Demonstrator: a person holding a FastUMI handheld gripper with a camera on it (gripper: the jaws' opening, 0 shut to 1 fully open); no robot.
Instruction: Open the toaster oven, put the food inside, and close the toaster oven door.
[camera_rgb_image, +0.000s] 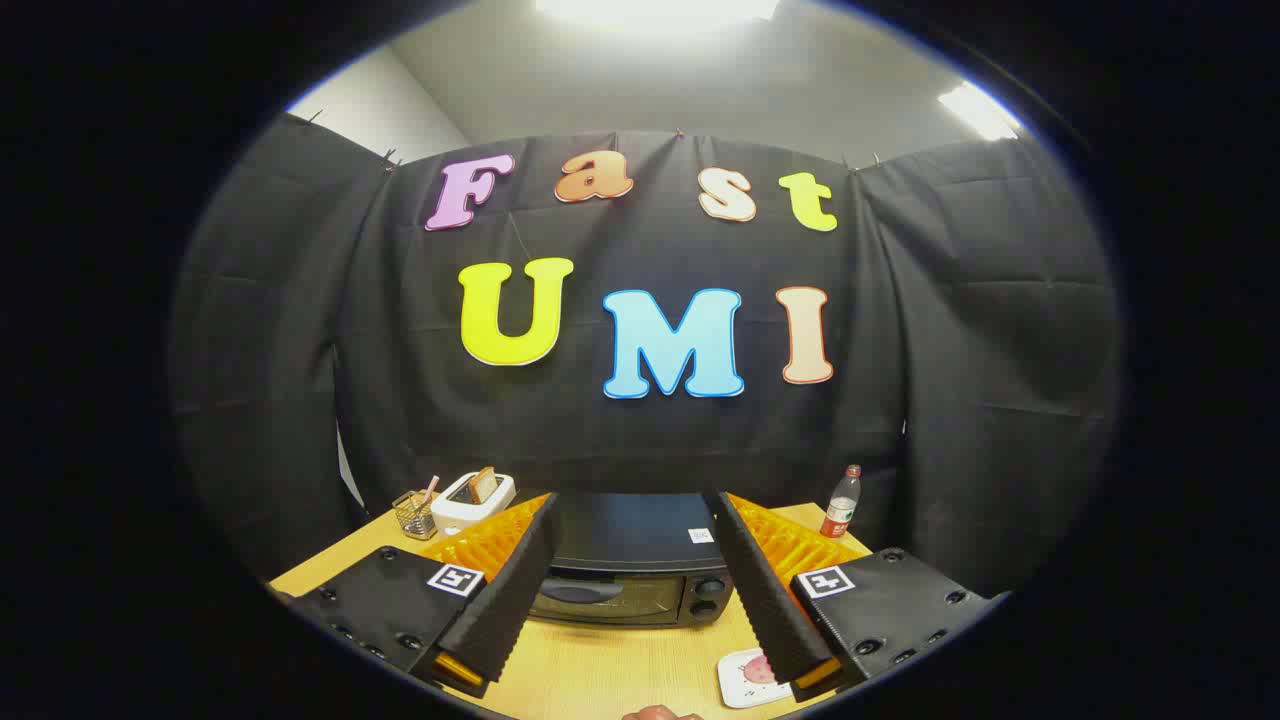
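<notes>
A black toaster oven (630, 565) stands on the wooden table (600, 670) straight ahead of me, its glass door shut and its knobs on the right side. My gripper (637, 520) is open, its two black ridged fingers spread wide with the oven showing in the gap beyond them and nothing held. A small white plate (745, 682) with a pinkish piece of food (760, 668) lies on the table close by the right finger, partly hidden by it.
A white toaster (472, 502) with a slice of bread in it stands at the table's back left, next to a wire basket (413, 515). A bottle with a red cap (842, 503) stands at the back right. Black cloth walls close in the table.
</notes>
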